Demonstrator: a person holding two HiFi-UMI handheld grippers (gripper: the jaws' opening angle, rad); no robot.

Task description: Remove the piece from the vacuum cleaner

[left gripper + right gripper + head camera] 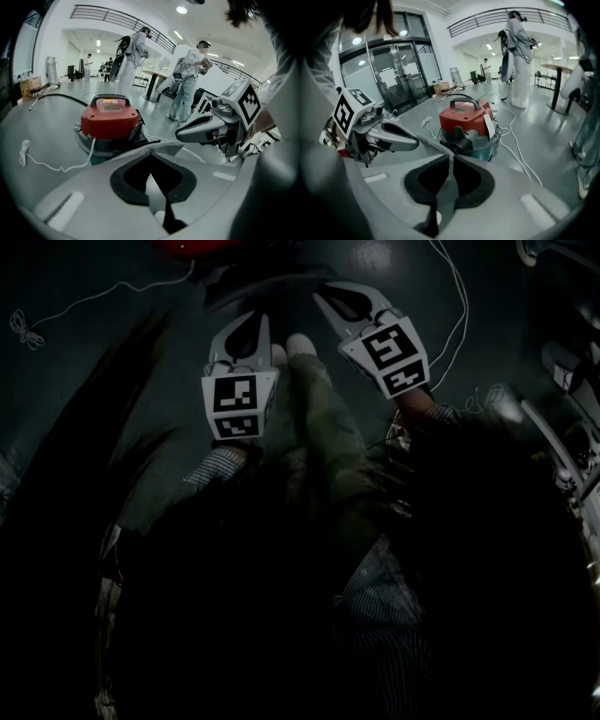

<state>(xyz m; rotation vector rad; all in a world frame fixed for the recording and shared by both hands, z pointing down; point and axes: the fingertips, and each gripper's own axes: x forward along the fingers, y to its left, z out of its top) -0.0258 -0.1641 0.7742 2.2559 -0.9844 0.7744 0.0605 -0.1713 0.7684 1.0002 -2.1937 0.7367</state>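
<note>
Red-topped vacuum cleaner (110,123) stands upright on the grey floor (51,122), with a black handle on its lid and a teal base below. Left claw (251,326) is closed tight with nothing in it, on the near side of the vacuum cleaner and clear of it. Right claw (330,296) also has its jaws together and empty; it points at the vacuum cleaner's dark front fitting (459,137) without touching. White cord (28,157) lies left of the vacuum cleaner. A person (185,82) in light overalls stands well beyond it.
</note>
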